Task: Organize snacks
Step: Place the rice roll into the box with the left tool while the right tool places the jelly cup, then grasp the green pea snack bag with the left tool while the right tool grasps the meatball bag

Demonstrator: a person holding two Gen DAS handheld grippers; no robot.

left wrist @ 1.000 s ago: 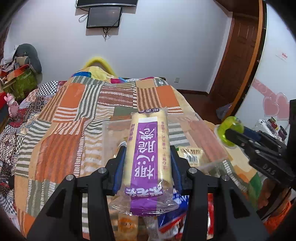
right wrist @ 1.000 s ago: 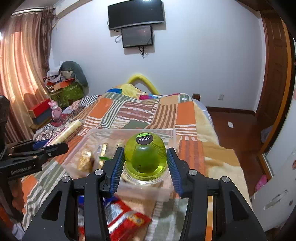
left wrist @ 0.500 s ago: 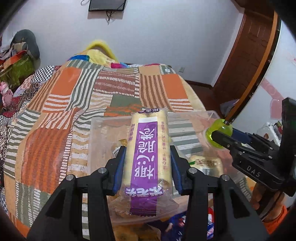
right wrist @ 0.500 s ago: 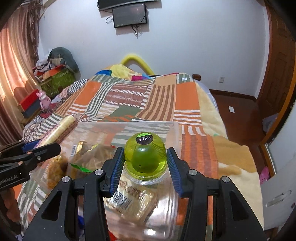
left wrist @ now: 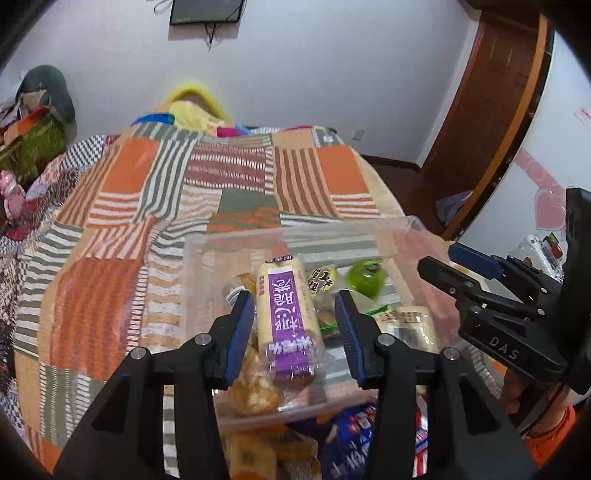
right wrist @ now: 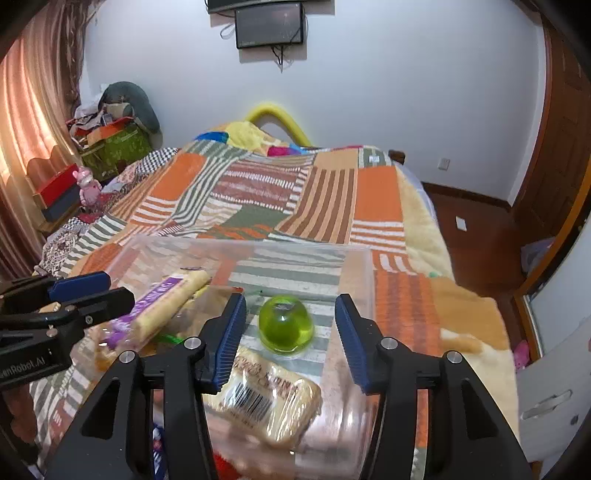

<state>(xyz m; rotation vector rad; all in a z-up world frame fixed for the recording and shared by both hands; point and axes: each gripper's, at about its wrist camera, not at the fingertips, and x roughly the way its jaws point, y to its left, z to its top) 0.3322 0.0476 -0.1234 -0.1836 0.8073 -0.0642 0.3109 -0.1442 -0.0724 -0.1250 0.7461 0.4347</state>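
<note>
A bed with an orange, green and brown striped patchwork blanket (right wrist: 325,199) fills a white-walled bedroom, a dark screen (right wrist: 269,24) mounted above. On it sits a clear plastic bin (left wrist: 207,266) of snacks. The purple-labelled snack roll (left wrist: 286,317) lies inside, long axis running away from the left tool (left wrist: 295,325), whose fingers stand apart. The green jelly cup (right wrist: 286,326) sits dome-up between the right tool's (right wrist: 290,332) spread fingers, untouched

Clear glossy plastic bin (right wrist: 354,266), shiny film wrappers, matt woven quilt (right wrist: 332,199).
</note>
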